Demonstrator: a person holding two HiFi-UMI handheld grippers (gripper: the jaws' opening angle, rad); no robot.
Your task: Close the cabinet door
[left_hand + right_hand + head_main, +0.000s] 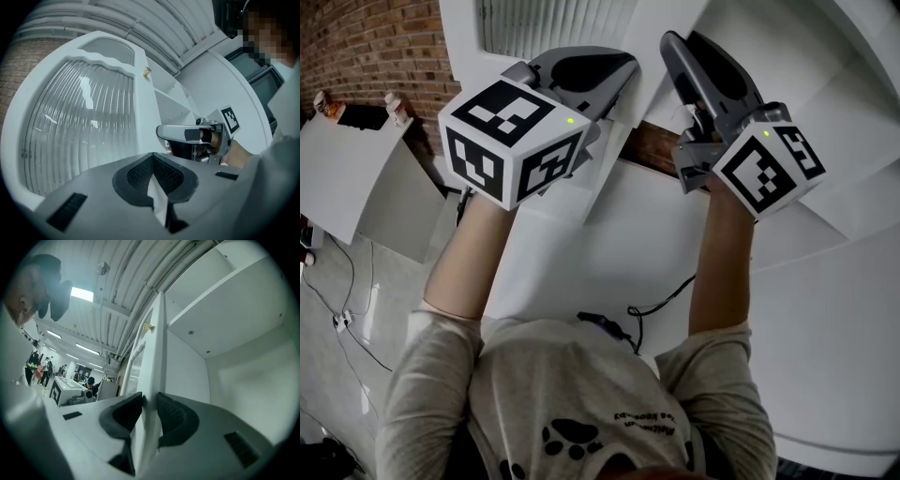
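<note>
The white cabinet door [143,108] stands open; it swings out from the front of the cabinet [243,319], and its free edge points back at the person. It has ribbed glass [79,117] in the middle; a small knob [147,71] sits high up by the free edge.

The right gripper [149,397] has its jaws spread, one on each side of the door's free edge, lower down than the knob; the pads sit just beside the wood and do not look like they squeeze it. The left gripper [153,154] is on the glass side of the door; its jaws are pressed together at the tips and hold nothing that I can see; only a bit of white shows through the gap behind the tips.

The step now looks like swinging the door shut. To do it well, push on the white wood by the free edge, not on the glass; glass can crack. Go slowly in a round path, the way the hinges let the door turn. Pull the right jaws off the edge before it meets the cabinet's front, or they get pinched in the gap. Then give one soft push with closed jaws near the knob, until the door lies flat against the front.
</note>
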